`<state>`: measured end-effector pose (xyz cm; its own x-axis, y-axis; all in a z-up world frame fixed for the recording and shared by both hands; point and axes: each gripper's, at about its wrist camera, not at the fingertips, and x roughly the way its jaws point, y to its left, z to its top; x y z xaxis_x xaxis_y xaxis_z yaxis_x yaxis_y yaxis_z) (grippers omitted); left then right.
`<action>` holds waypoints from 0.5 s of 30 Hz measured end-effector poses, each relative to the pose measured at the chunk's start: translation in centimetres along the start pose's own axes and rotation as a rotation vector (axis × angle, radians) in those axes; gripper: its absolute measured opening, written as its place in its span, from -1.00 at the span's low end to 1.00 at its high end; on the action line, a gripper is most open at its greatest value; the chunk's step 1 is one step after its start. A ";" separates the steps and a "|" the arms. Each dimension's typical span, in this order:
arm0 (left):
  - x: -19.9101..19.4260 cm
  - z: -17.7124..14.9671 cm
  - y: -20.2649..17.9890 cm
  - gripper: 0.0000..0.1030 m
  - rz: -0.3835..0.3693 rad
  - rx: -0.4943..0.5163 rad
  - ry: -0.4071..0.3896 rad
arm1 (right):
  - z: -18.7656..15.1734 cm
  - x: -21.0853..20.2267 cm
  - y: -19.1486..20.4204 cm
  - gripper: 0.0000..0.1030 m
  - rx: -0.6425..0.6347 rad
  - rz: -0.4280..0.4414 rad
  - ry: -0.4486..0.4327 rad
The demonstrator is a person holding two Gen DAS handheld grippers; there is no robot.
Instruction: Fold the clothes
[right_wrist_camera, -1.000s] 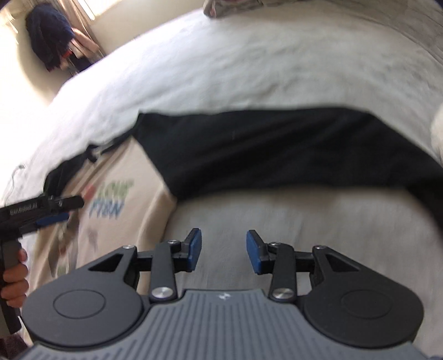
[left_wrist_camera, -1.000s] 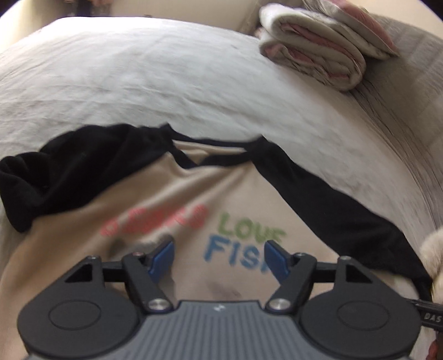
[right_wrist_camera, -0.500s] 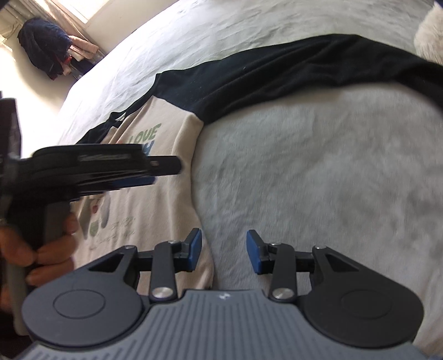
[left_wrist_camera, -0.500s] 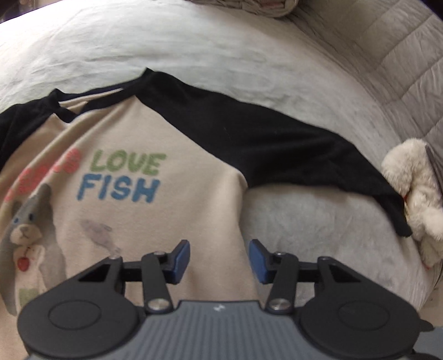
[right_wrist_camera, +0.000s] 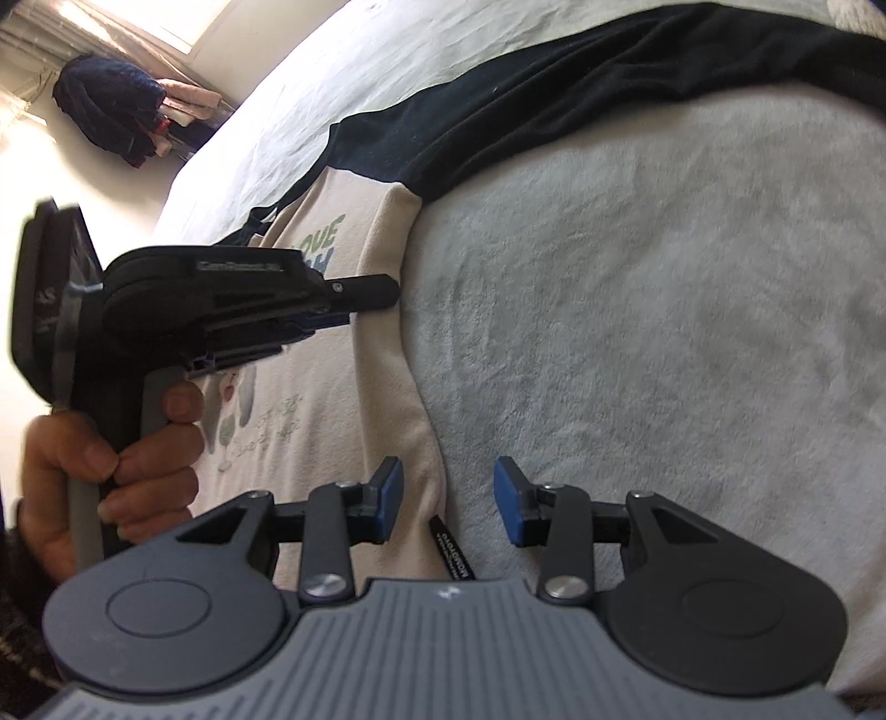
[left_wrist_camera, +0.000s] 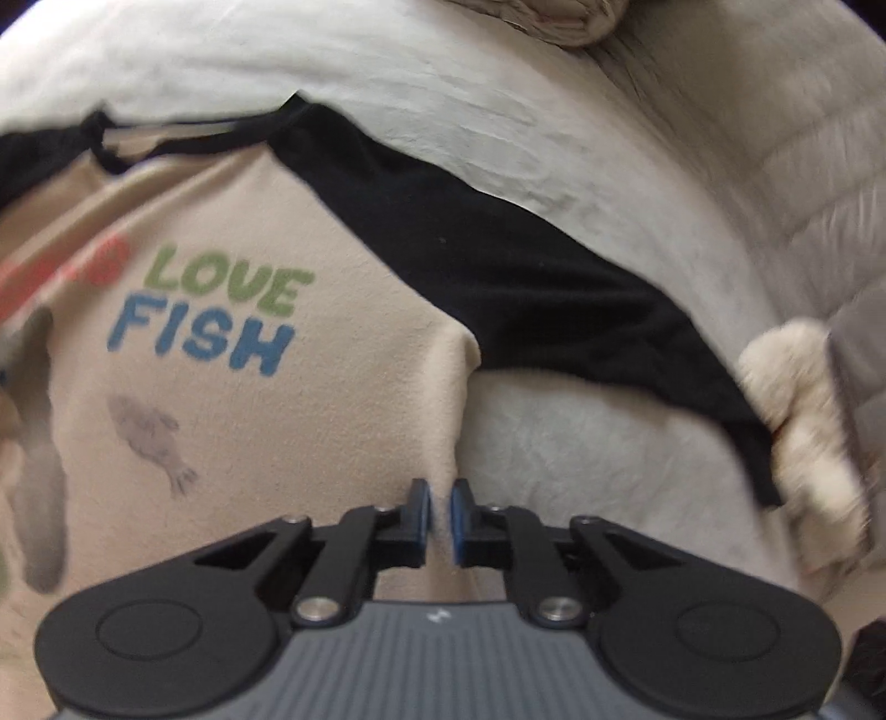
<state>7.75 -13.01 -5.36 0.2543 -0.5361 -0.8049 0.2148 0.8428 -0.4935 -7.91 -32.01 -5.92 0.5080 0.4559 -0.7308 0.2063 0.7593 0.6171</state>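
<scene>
A beige shirt (left_wrist_camera: 277, 415) with black sleeves and a "LOVE FISH" print lies spread flat on a pale bed cover (left_wrist_camera: 581, 471). My left gripper (left_wrist_camera: 439, 515) is shut on the shirt's right side edge, below the black sleeve (left_wrist_camera: 526, 266). In the right wrist view the shirt (right_wrist_camera: 332, 387) lies to the left, and a hand (right_wrist_camera: 111, 454) holds the left gripper (right_wrist_camera: 365, 302) over it. My right gripper (right_wrist_camera: 448, 498) stands open low over the same side edge. The beige edge and a black label (right_wrist_camera: 451, 548) lie between its pads, untouched.
A cream plush toy (left_wrist_camera: 803, 415) sits at the end of the black sleeve on the right. Folded bedding (left_wrist_camera: 554, 16) lies at the far edge of the bed. Dark clothes (right_wrist_camera: 111, 105) hang by the window beyond the bed cover (right_wrist_camera: 664, 332).
My left gripper slid right across the print to the shirt's side edge, and its jaws closed there. My right gripper came from the bare cover to the same edge, staying open.
</scene>
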 end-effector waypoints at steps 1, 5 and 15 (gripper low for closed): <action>0.0 0.0 1.0 -0.85 -0.038 -0.043 0.003 | 0.0 0.1 -0.2 -0.18 0.013 0.018 0.002; 0.2 -0.1 3.4 -0.85 -0.139 -0.164 0.009 | -0.4 0.6 -0.6 -0.16 0.046 0.073 0.015; -1.1 0.9 -0.3 -0.61 0.008 -0.025 -0.007 | -1.5 -0.9 0.3 -0.85 0.019 0.057 -0.054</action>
<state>8.26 -12.67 -4.02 0.2627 -0.5300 -0.8063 0.1895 0.8477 -0.4955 -9.62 -31.52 -5.50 0.5638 0.4723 -0.6776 0.1914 0.7233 0.6634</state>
